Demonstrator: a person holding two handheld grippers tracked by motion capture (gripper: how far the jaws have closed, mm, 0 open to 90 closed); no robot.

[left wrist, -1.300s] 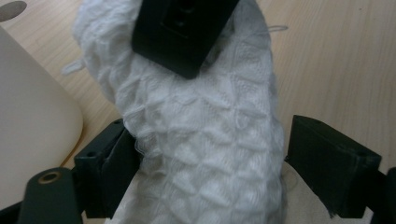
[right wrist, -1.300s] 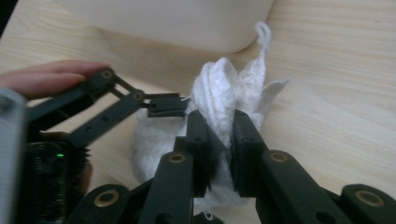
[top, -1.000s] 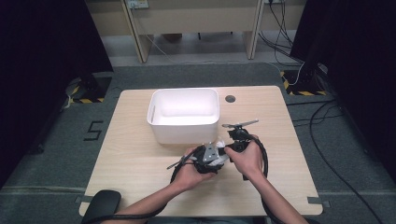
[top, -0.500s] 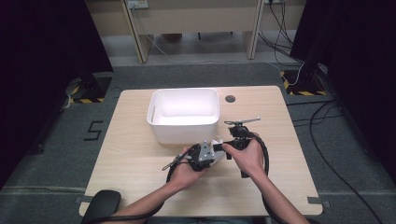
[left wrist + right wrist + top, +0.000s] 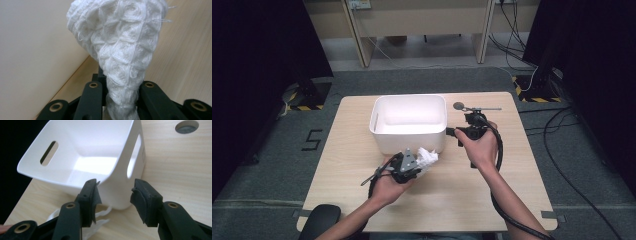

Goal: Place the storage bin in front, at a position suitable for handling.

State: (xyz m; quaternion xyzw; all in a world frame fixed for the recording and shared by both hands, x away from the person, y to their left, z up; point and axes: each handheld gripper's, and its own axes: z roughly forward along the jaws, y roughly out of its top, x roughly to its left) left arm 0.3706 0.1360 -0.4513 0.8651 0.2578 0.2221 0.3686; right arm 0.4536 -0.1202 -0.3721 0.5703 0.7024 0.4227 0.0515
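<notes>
White knitted cloth (image 5: 120,57) hung pinched in the left gripper (image 5: 408,167), just in front of the bin (image 5: 409,122). Beside that bin, the right gripper (image 5: 113,195) had just been opening, its jaws apart with nothing between.

From my end, one readable mark: white figure "5" (image 5: 312,140) on grey floor (image 5: 272,165), left of surface (blocky stencil style, reads upright in high view). I find no lettering on white bin (image 5: 409,122), none on white knitted cloth (image 5: 120,50), none on either gripper. Yellow-black hazard stripes (image 5: 304,107) on floor carry no text.
</notes>
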